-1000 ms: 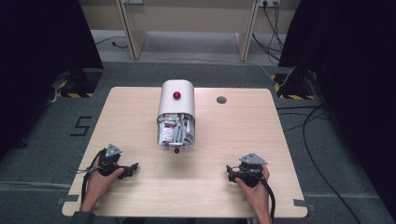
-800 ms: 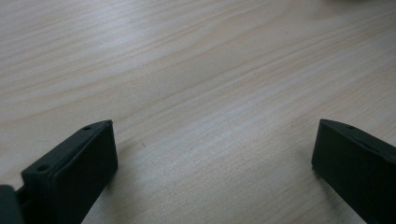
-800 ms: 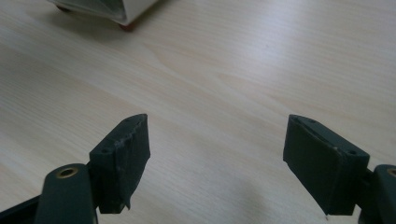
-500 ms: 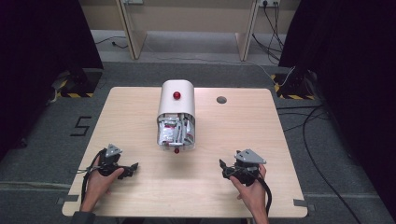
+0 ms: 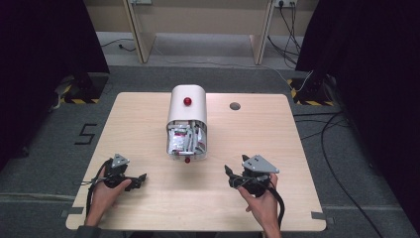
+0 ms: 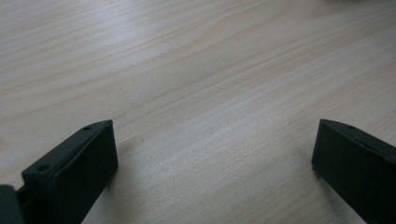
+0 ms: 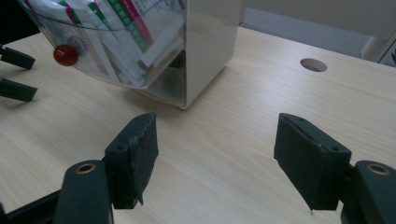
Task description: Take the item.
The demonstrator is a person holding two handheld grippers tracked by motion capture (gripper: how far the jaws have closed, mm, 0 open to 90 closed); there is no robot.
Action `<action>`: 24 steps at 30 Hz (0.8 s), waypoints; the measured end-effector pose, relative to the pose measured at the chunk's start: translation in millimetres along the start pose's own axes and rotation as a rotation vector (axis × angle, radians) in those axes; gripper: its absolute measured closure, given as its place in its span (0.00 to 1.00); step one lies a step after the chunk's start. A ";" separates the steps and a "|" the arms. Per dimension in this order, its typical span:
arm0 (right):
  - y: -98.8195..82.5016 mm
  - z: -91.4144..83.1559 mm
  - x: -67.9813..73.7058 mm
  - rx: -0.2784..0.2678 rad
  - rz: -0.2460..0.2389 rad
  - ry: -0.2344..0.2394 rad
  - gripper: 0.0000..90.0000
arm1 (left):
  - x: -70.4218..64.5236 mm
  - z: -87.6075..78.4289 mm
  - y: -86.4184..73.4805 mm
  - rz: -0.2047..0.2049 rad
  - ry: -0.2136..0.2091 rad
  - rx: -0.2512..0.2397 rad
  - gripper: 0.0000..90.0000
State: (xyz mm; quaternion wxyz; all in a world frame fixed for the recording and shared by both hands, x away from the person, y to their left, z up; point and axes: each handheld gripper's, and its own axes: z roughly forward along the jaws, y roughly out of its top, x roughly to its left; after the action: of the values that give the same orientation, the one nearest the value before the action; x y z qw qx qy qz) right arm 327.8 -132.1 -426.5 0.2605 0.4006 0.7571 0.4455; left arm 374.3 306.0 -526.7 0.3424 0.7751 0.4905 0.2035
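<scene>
Two pairs of jaws stand spread and empty. Ahead and left of the right gripper point(image 5: 229, 174), whose jaws have just been closing a little, sits the white rounded dispenser box with clear front and red knob point(image 7: 66, 54). It looks rigid, light and slippery; the knob seems the best hold. Bare table point(image 6: 196, 70) lies before the left gripper point(image 5: 143, 177).

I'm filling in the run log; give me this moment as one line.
left gripper: open, empty | right gripper: open, empty, jaws just closing, aimed at box | red knob: untouched
</scene>
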 end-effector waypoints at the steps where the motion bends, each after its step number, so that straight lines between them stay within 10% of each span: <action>1: 0.0 0.0 0.0 0.000 0.000 0.000 0.35 | 0.0 0.0 0.0 0.000 0.000 0.000 0.00; 24: 35.2 1.4 16.3 -0.076 -0.051 0.037 0.41 | -0.1 -0.2 -0.3 0.000 0.000 -0.001 0.00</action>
State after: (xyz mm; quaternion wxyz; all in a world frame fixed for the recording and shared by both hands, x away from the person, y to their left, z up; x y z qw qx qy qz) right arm 333.2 -107.9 -396.6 0.2727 0.3630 0.7542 0.4744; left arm 373.9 306.0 -526.7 0.3426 0.7749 0.4905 0.2037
